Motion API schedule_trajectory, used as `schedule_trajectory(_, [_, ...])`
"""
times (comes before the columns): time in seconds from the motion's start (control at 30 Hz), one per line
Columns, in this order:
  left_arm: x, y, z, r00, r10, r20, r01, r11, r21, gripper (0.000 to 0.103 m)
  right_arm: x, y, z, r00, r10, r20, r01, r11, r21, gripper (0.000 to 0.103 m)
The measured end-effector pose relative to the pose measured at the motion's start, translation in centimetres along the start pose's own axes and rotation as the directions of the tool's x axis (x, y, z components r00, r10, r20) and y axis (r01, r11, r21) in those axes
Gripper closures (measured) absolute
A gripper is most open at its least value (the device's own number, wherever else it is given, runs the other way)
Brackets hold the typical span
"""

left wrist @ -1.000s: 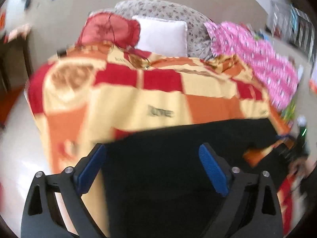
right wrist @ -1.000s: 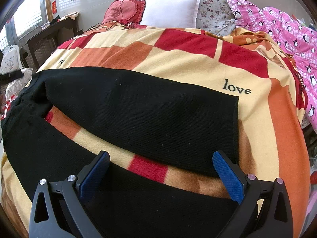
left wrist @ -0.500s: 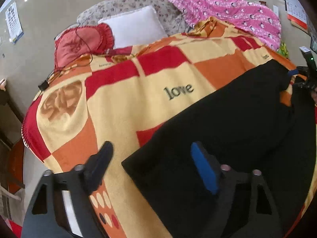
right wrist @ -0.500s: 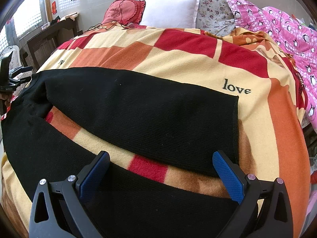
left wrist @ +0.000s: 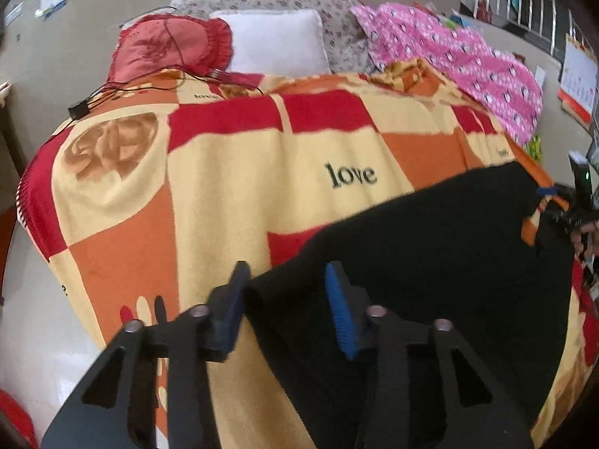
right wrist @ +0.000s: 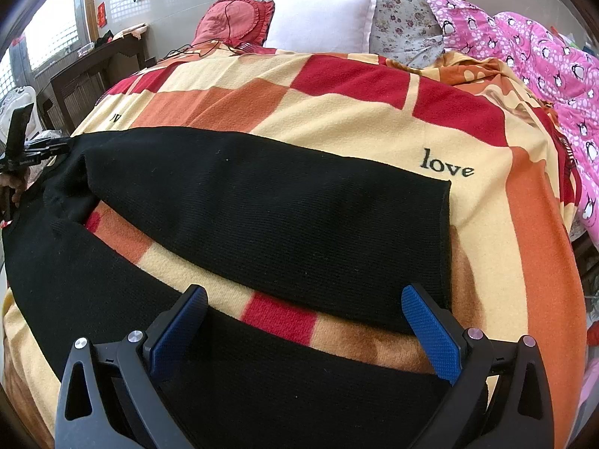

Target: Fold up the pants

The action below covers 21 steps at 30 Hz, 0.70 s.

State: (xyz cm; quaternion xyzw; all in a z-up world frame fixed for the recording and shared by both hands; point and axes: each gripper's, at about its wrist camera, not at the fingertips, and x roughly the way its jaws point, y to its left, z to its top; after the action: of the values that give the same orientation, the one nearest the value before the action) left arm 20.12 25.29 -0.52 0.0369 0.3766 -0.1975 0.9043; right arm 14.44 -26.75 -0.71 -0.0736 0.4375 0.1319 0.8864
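Note:
Black pants (right wrist: 262, 209) lie spread on a red, orange and yellow checked blanket (right wrist: 337, 112), the two legs apart in a V. My right gripper (right wrist: 305, 321) is open, hovering over the near leg by its hem end. My left gripper (left wrist: 286, 303) is partly closed around the waistband corner of the pants (left wrist: 430, 262); its jaws stand a narrow gap apart with cloth between them. In the right wrist view the left gripper (right wrist: 22, 149) shows at the far left by the waistband.
A white pillow (right wrist: 322, 22), a red cushion (right wrist: 232, 18) and a floral pillow (right wrist: 397, 11) lie at the bed's head. A pink penguin quilt (right wrist: 543, 67) lies along the right. A black cable (left wrist: 123, 89) runs across the blanket. A dark wooden desk (right wrist: 93, 75) stands left.
My left gripper has swung over the waistband corner and its jaws have narrowed from wide open to a small gap. The right gripper has not moved.

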Motion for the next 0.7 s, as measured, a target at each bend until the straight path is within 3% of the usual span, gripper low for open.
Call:
schedule_trajectory(0.03, [-0.1, 0.1, 0.0, 1.000, 0.007, 0.003, -0.007, 1.000, -0.006, 0.081, 0.0, 0.0, 0.0, 1.000, 0.000, 0.000, 0.000, 1.000, 0.000, 0.001])
schedule_trajectory(0.07, [-0.2, 0.2, 0.1, 1.000, 0.018, 0.000, -0.018, 1.000, -0.011, 0.094, 0.0, 0.0, 0.0, 1.000, 0.000, 0.000, 0.000, 1.000, 0.000, 0.001])
schedule_trajectory(0.1, [-0.1, 0.3, 0.1, 0.999, 0.028, -0.016, -0.028, 0.999, -0.022, 0.099, 0.0, 0.0, 0.0, 1.000, 0.001, 0.000, -0.001, 1.000, 0.001, 0.001])
schedule_trajectory(0.27, [-1.5, -0.8, 0.1, 0.998, 0.057, 0.007, -0.057, 0.998, -0.014, 0.099, -0.1, -0.3, 0.0, 1.000, 0.001, 0.000, -0.001, 1.000, 0.002, 0.001])
schedule_trajectory(0.37, [-2.8, -1.9, 0.7, 0.994, 0.110, 0.024, -0.110, 0.994, 0.011, 0.099, -0.2, -0.4, 0.1, 1.000, 0.002, -0.003, -0.002, 1.000, 0.008, 0.001])
schedule_trajectory(0.43, [-3.7, -2.6, 1.4, 0.986, 0.165, 0.034, -0.166, 0.986, 0.026, 0.100, -1.1, -1.0, 0.7, 0.999, 0.016, -0.032, -0.015, 0.999, 0.028, 0.011])
schedule_trajectory(0.47, [-4.0, -2.9, 1.9, 0.980, 0.196, 0.036, -0.197, 0.980, 0.028, 0.100, -2.4, -1.9, 1.4, 1.000, 0.021, -0.011, -0.020, 0.998, 0.058, 0.026])
schedule_trajectory(0.57, [-4.1, -2.8, 2.9, 0.967, 0.254, 0.031, -0.254, 0.967, -0.004, 0.100, -6.3, -6.6, 3.9, 0.994, -0.058, 0.096, 0.033, 0.969, 0.244, 0.019])
schedule_trajectory(0.67, [-3.4, -3.0, 3.4, 0.956, 0.294, 0.019, -0.293, 0.955, -0.041, 0.100, -5.5, -10.3, 5.9, 0.998, -0.063, 0.013, 0.054, 0.932, 0.357, 0.019])
schedule_trajectory(0.7, [-3.0, -3.3, 3.4, 0.951, 0.310, 0.017, -0.309, 0.950, -0.038, 0.100, -4.8, -10.8, 6.3, 0.999, -0.046, -0.010, 0.046, 0.931, 0.362, 0.023])
